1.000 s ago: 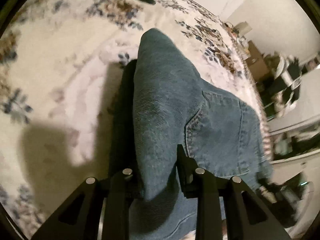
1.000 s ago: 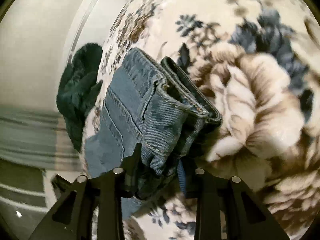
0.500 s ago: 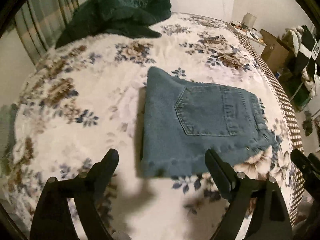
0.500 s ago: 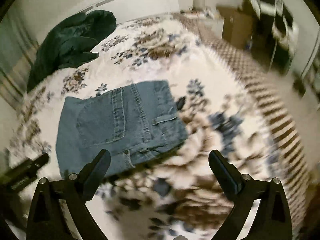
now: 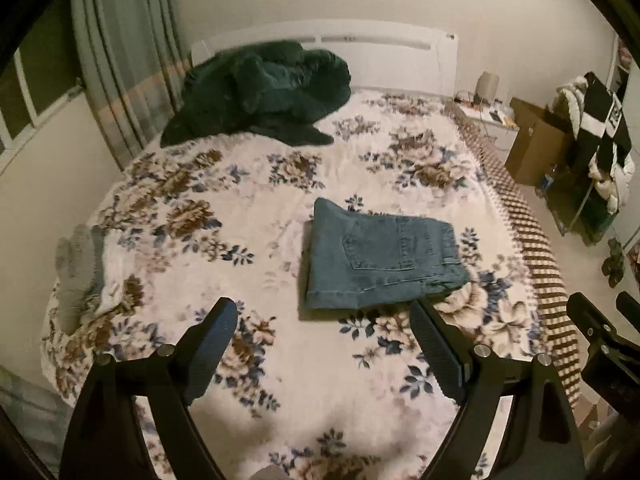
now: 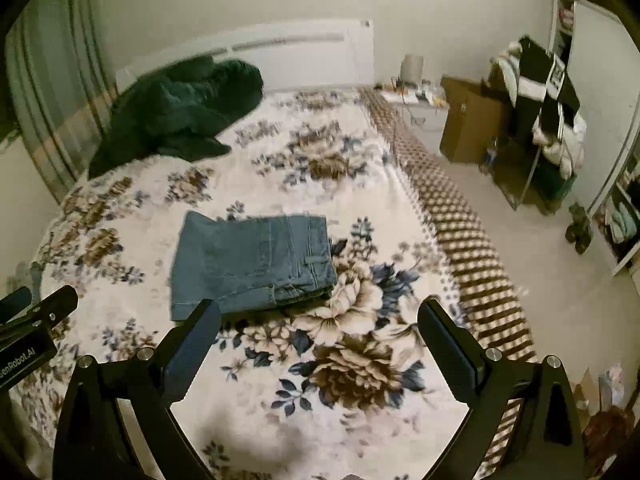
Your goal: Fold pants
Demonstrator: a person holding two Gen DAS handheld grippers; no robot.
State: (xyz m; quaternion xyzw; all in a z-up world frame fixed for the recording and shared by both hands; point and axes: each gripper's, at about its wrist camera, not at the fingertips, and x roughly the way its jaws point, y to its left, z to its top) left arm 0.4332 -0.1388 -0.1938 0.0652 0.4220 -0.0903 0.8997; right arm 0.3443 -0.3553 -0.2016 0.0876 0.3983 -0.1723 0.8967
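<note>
Folded pants [image 5: 382,262] lie on the floral bedspread [image 5: 240,220]; left gripper [image 5: 324,344] and right gripper [image 6: 318,340], jaws spread and empty, apparently finished; lift clear without snagging denim.

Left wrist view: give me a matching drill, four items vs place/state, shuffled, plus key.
Items
1. folded jeans
2. dark green blanket
3. left claw
4. cardboard box

Place or state
A. on the floor right of the bed
B. open, holding nothing
C. bunched up by the headboard
D. lying flat mid-bed, back pocket up

Pairs: 1-D, 2-C, 3-B, 4-A
</note>
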